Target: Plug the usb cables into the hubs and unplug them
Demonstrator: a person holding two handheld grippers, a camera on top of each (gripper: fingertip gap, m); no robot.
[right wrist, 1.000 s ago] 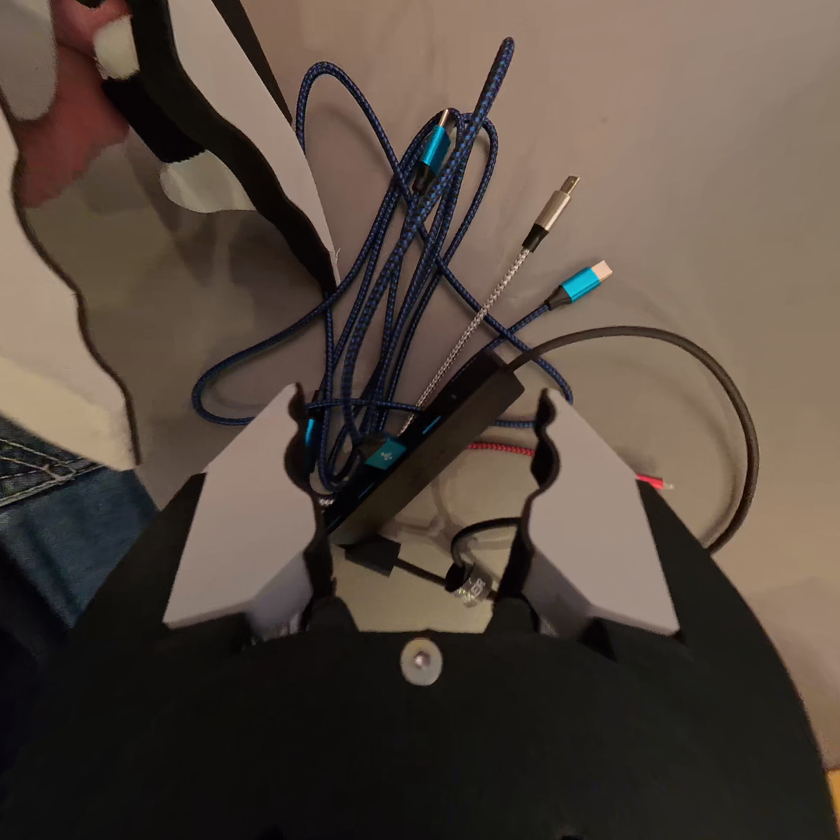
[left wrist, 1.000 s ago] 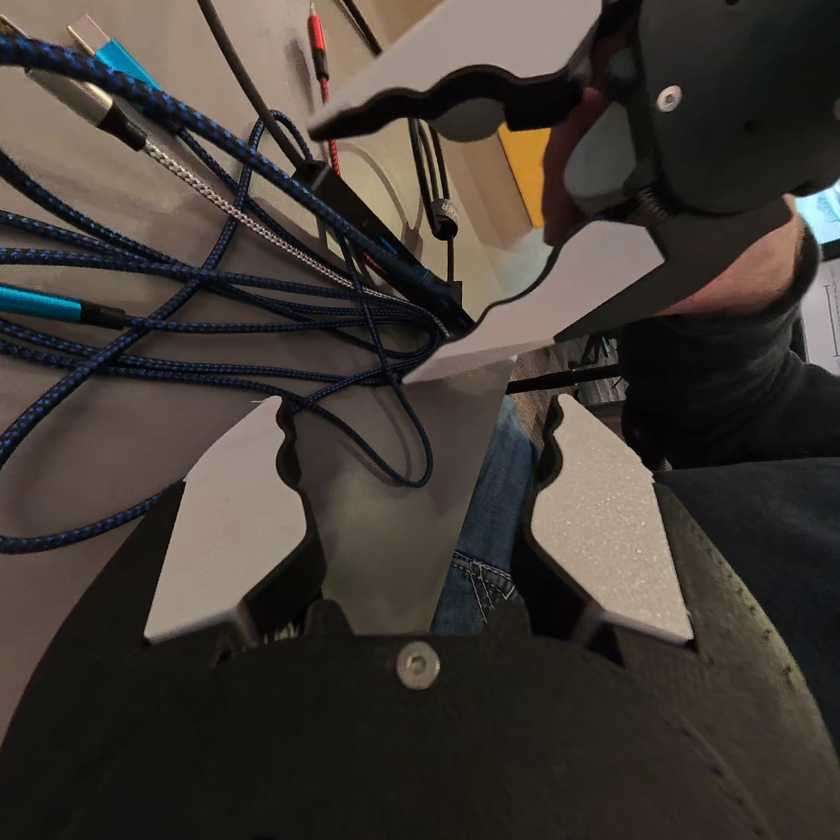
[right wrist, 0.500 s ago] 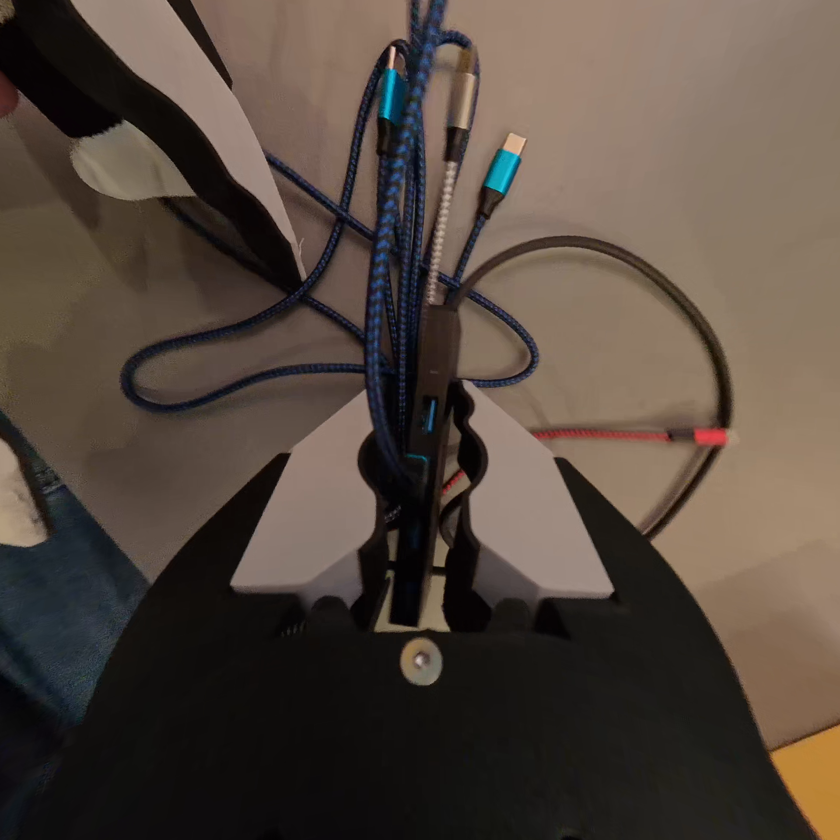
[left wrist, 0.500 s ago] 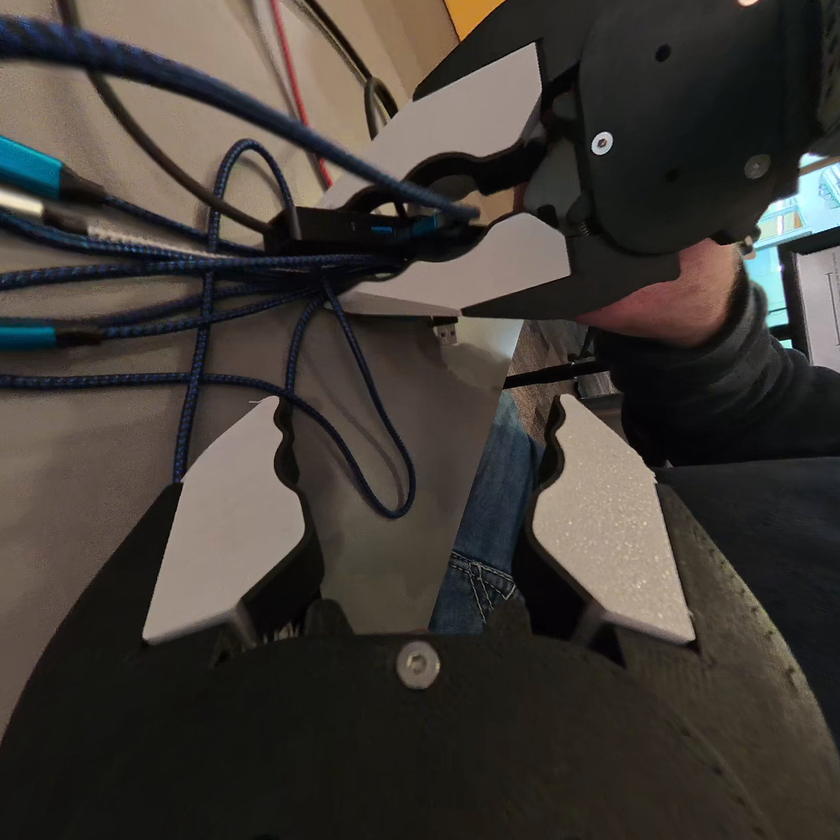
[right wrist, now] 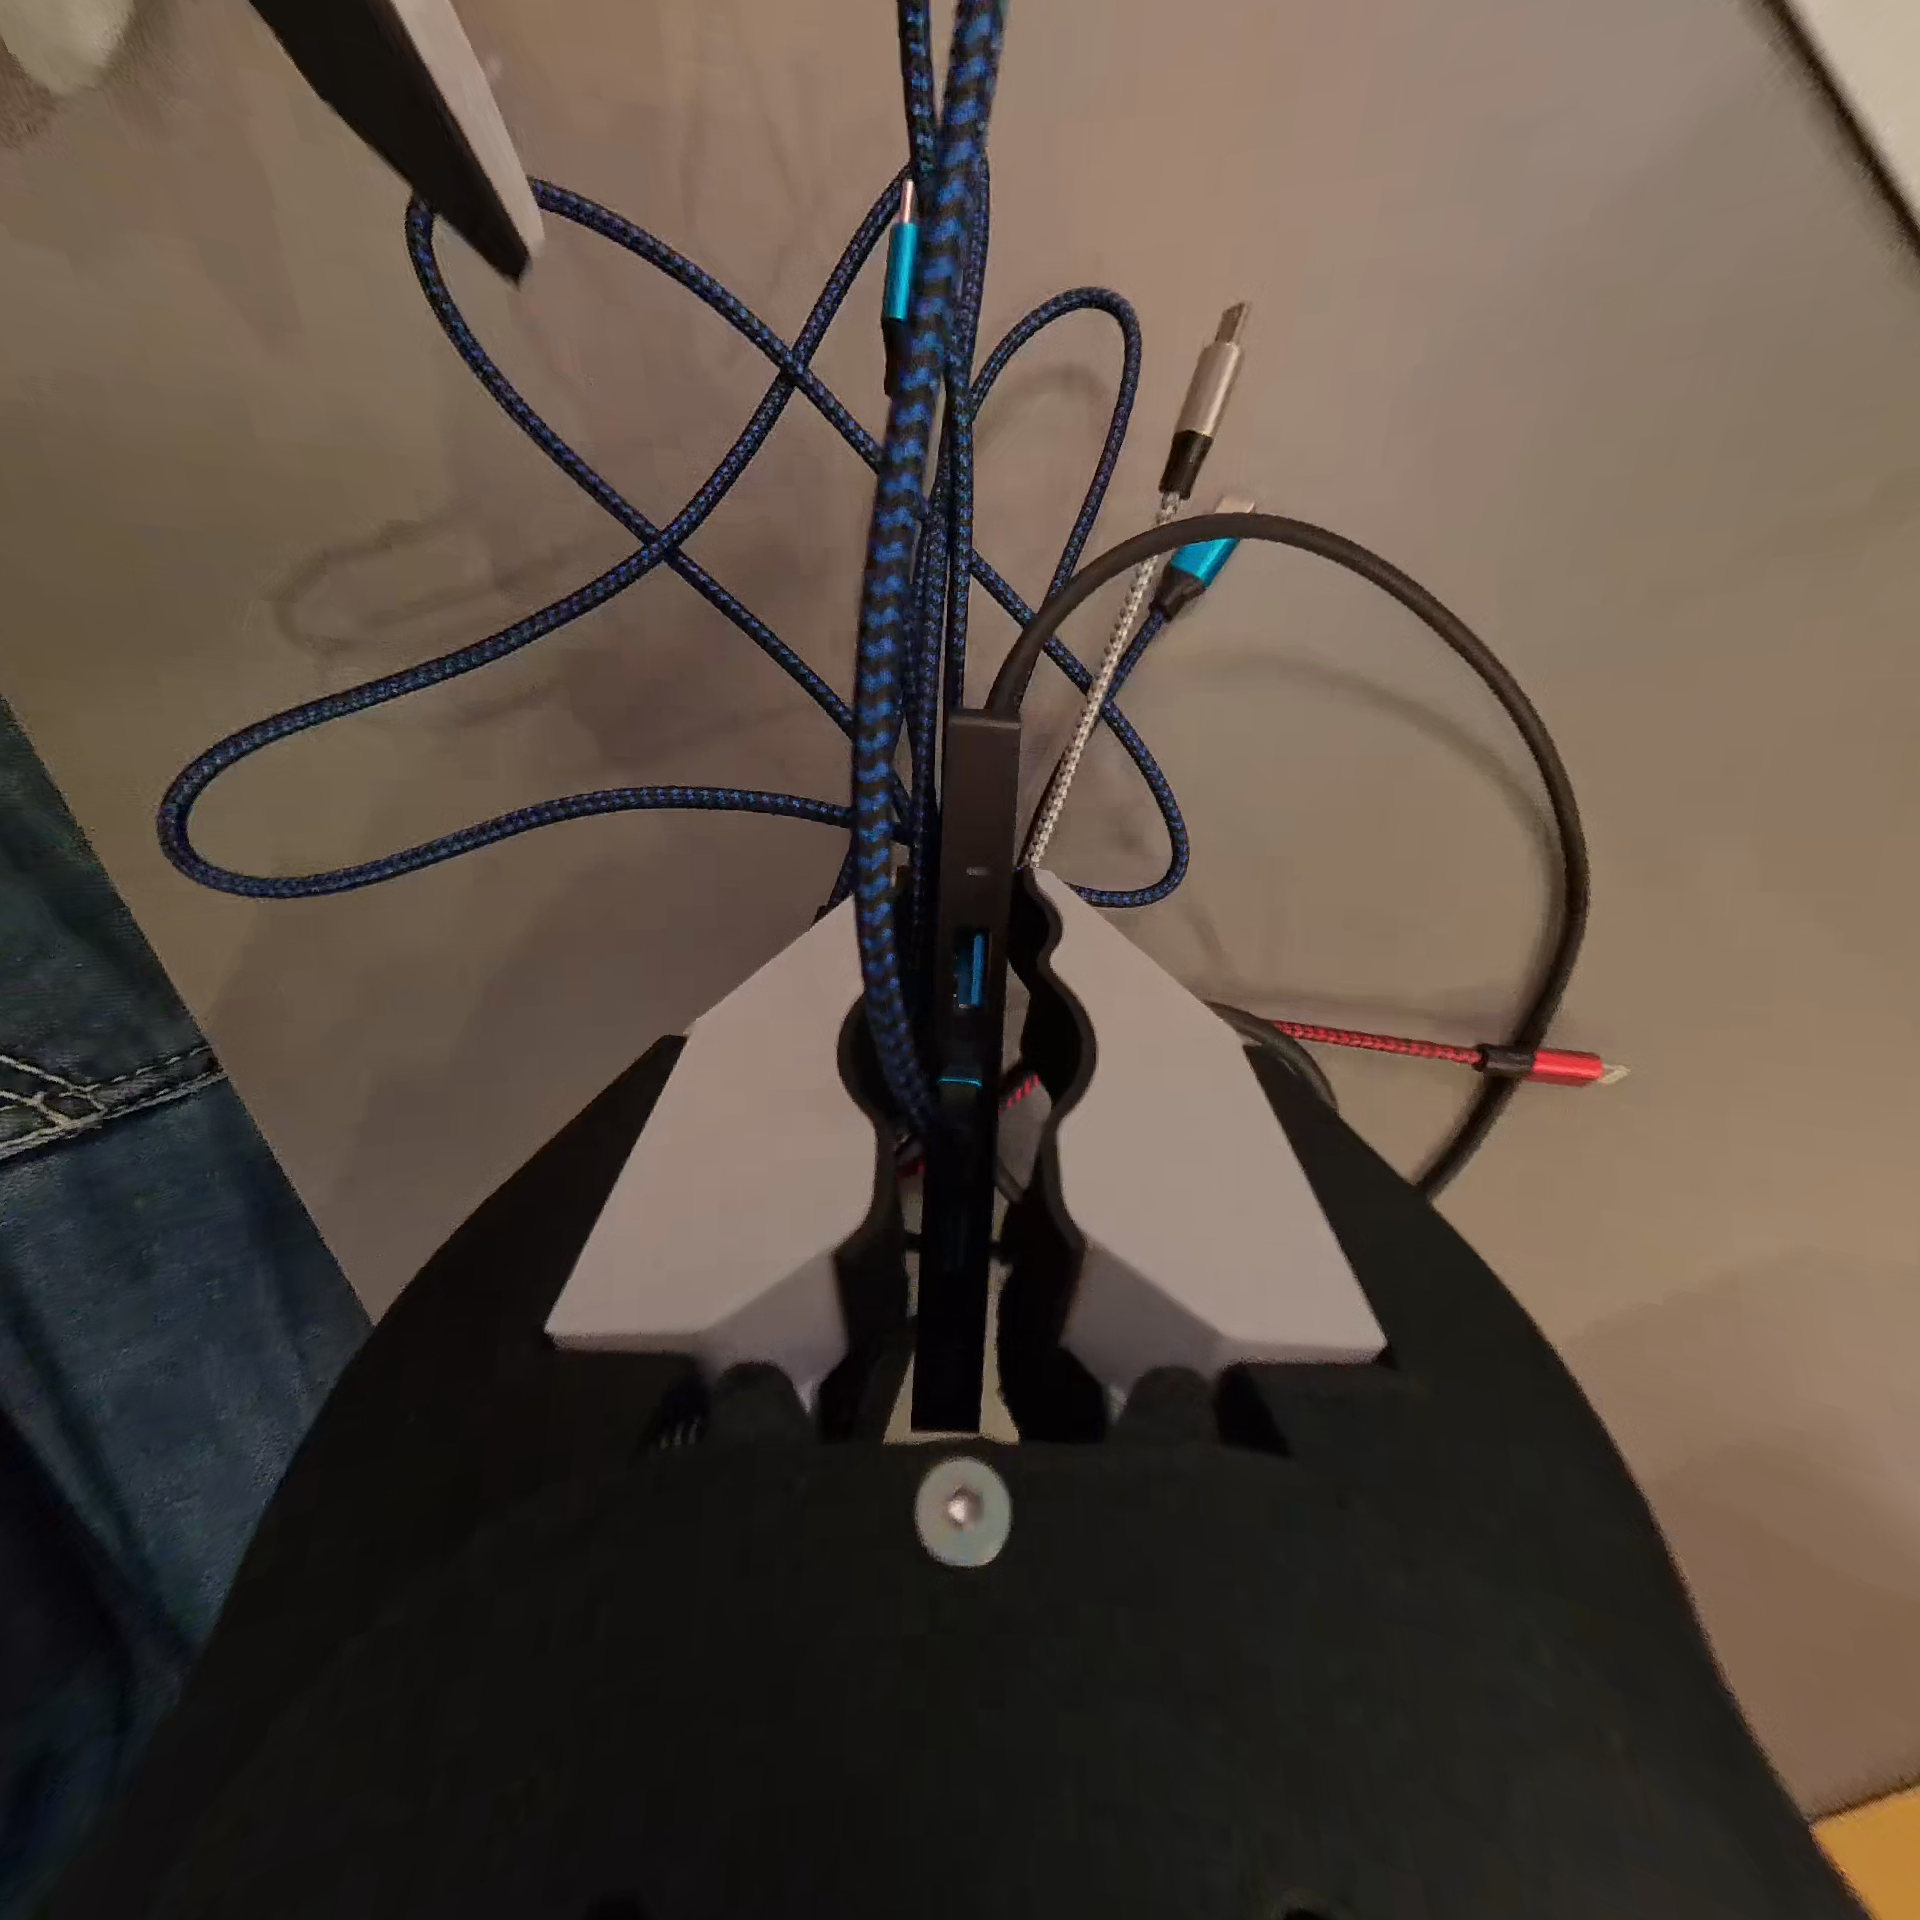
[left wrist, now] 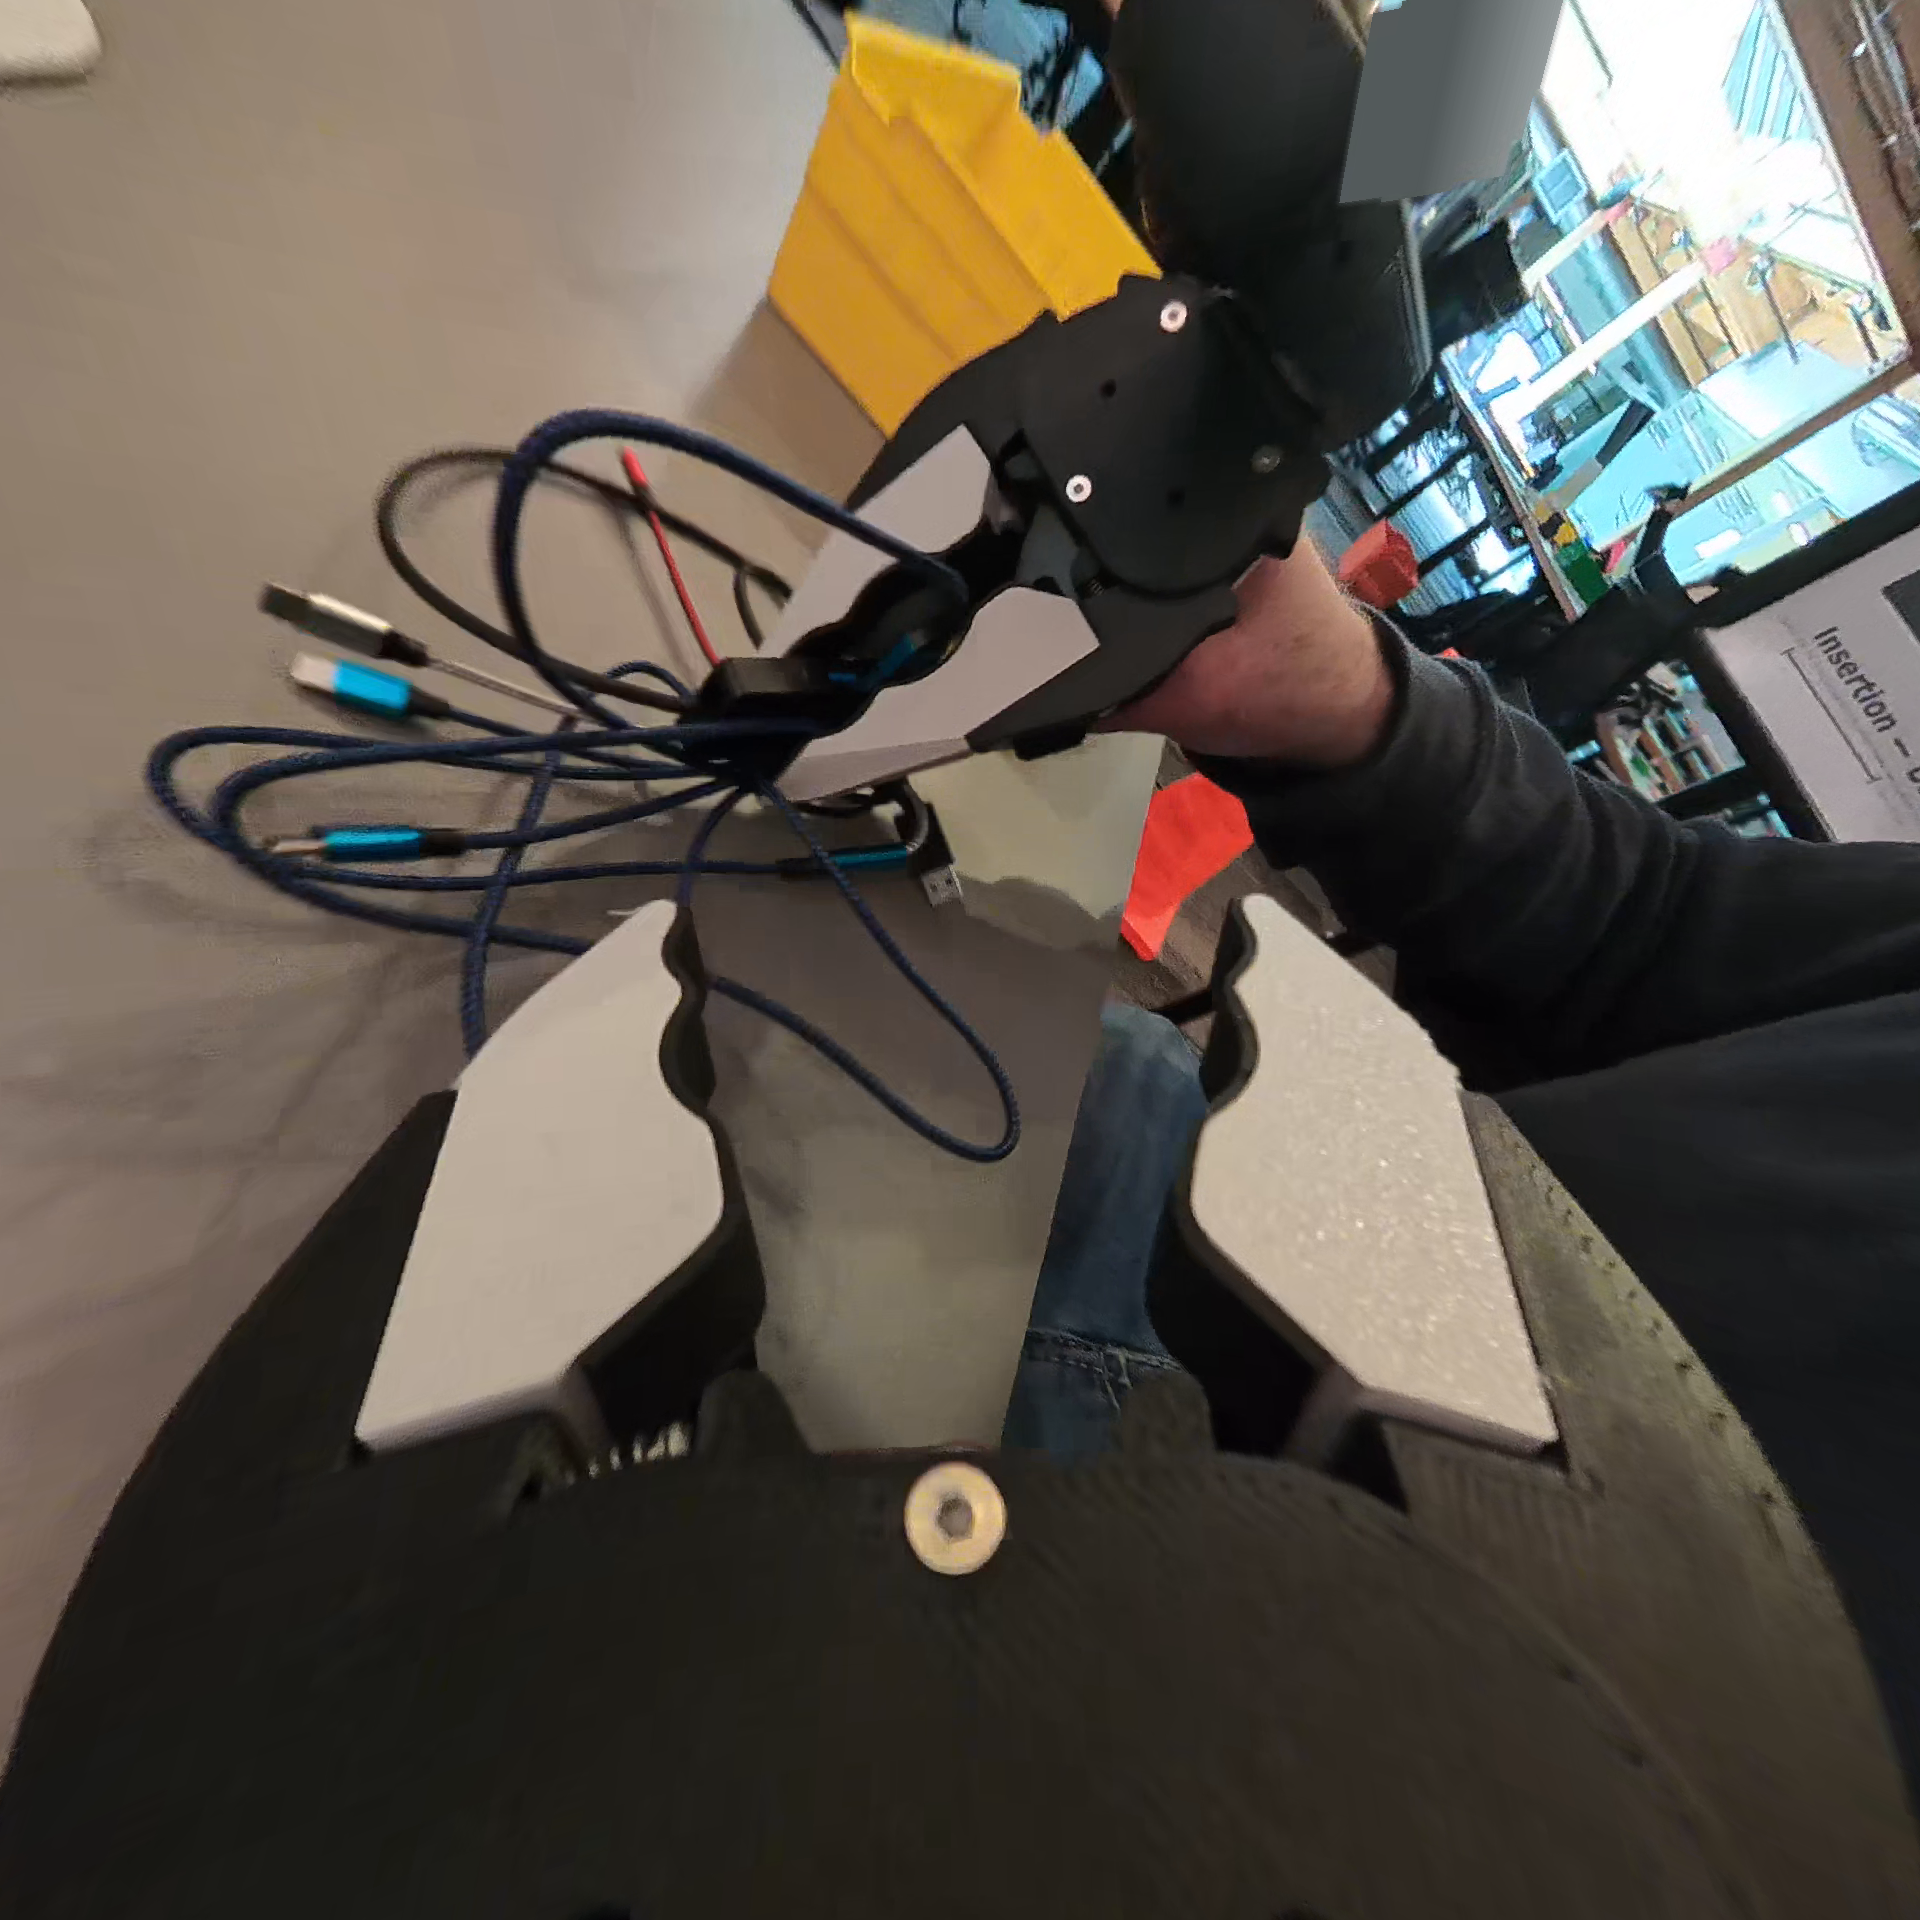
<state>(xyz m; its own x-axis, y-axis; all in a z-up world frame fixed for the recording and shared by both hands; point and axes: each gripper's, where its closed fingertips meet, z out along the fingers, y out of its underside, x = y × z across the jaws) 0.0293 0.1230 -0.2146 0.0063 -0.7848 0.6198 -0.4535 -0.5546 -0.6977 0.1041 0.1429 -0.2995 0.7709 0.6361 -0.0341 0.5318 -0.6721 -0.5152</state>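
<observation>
Two grippers in play. Right gripper (right wrist: 977, 935) clamped narrow on black hub (right wrist: 975, 821), held edgewise between its fingers (right wrist: 1164, 1122), one blue port facing up just inside the tips, far end poking out ahead. Thick blue braided cables (right wrist: 899, 665) squeezed against the left finger beside the hub, rising straight ahead and looping off left over grey table (right wrist: 1558, 312). Black hub lead (right wrist: 1455, 644) arcing right of the fingers; silver plug (right wrist: 1210, 390) and light-blue plug (right wrist: 1200, 561) ahead and slightly right; red cable (right wrist: 1455, 1060) lying right of the right finger.

Left gripper (left wrist: 956, 925) spread wide, nothing between its fingers (left wrist: 561, 1174), only a blue cable loop (left wrist: 935, 1049) on the table in the gap. Ahead of its tips, right gripper (left wrist: 831, 707) lifting the hub (left wrist: 758, 681), cables trailing left. Yellow bin (left wrist: 935, 239) farther ahead, behind the right gripper.
</observation>
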